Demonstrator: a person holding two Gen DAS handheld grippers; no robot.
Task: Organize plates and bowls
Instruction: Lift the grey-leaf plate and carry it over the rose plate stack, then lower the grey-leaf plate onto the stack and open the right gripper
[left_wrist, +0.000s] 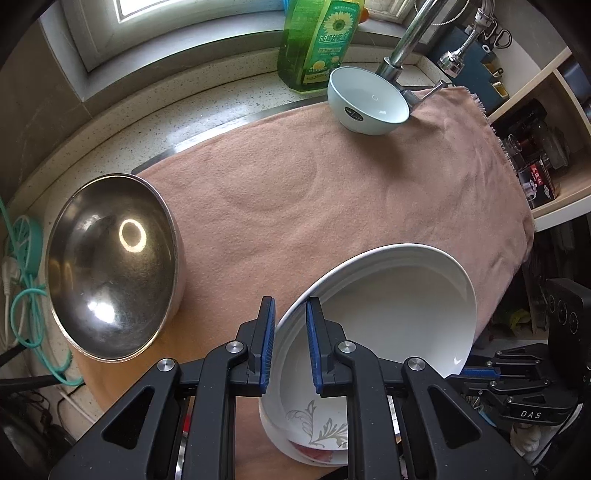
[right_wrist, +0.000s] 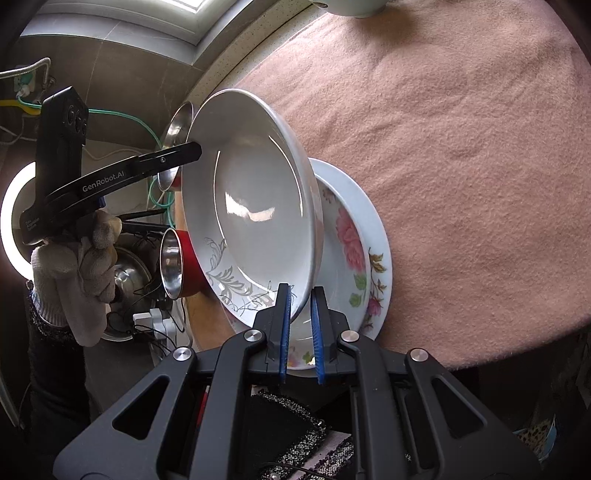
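A white deep plate (left_wrist: 388, 314) with a grey leaf pattern hangs tilted, held at opposite rims by both grippers. My left gripper (left_wrist: 290, 306) is shut on its near rim in the left wrist view. My right gripper (right_wrist: 301, 291) is shut on the other rim of the same plate (right_wrist: 258, 192). Right under it, a rose-patterned plate (right_wrist: 354, 236) lies flat on the pink cloth (right_wrist: 461, 166). From the right wrist view the left gripper (right_wrist: 192, 149) shows on the far rim, held by a gloved hand (right_wrist: 74, 266). A small pale bowl (left_wrist: 369, 99) stands by the faucet.
A large steel bowl (left_wrist: 110, 266) sits at the cloth's left edge. A green dish-soap bottle (left_wrist: 317, 40) and the faucet (left_wrist: 410, 40) stand at the back. A red steel-lined cup (right_wrist: 177, 262) and cables lie off the left side. Shelves (left_wrist: 546, 122) rise on the right.
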